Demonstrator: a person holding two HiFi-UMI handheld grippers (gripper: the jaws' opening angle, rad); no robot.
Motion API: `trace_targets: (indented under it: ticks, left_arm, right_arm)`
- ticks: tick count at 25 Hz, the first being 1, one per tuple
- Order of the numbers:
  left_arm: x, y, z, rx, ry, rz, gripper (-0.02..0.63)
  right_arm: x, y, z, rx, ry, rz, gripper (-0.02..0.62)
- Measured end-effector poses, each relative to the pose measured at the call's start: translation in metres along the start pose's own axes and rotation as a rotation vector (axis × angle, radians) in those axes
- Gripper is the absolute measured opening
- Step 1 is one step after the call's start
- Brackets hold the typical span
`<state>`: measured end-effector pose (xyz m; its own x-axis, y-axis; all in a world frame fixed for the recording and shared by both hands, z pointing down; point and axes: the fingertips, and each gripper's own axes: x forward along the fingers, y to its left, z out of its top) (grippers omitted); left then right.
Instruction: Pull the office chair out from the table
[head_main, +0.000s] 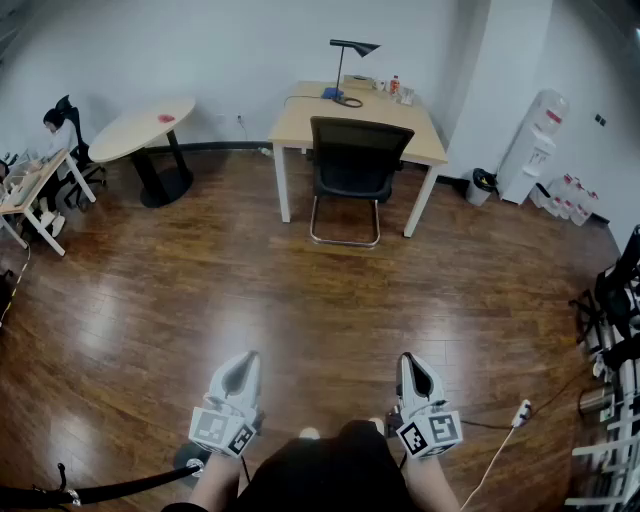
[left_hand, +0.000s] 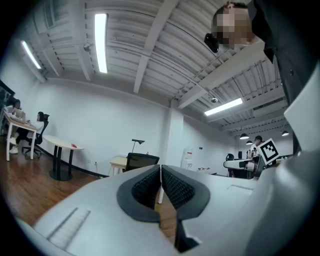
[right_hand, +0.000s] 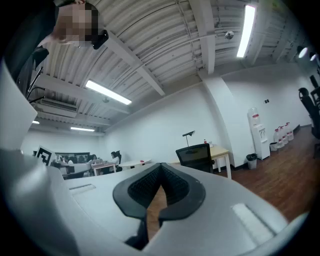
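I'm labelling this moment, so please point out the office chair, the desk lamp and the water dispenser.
office chair (head_main: 358, 152): head view, on its black backrest.
desk lamp (head_main: 354, 46): head view, on its dark shade.
water dispenser (head_main: 531, 155): head view, on its white body.

The left grey-and-white two-jaw gripper (head_main: 244, 360) is held level, low in front of the person's torso. Its black ribbed pads (left_hand: 148, 187) are pressed together with nothing between them. The right grey-and-white two-jaw gripper (head_main: 409, 360) lies parallel to it and well apart, also level, jaws closed and empty. Each carries a square-marker cube (head_main: 222, 428) at its rear, just ahead of a forearm (head_main: 213, 486).
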<state>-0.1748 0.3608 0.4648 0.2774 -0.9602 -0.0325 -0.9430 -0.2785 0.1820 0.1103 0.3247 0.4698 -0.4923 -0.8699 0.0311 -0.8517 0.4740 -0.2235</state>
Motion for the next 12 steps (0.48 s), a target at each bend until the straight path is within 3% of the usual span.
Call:
trace_targets:
  ticks: [5, 12]
  left_arm:
    - [0.004, 0.014, 0.003, -0.019, -0.038, 0.052, 0.011]
    - [0.052, 0.019, 0.001, 0.008, -0.055, 0.080, 0.011]
  right_arm:
    - [0.015, 0.000, -0.004, 0.012, 0.029, 0.027, 0.012]
    - [0.054, -0.020, 0.003, 0.018, 0.013, 0.076, 0.012]
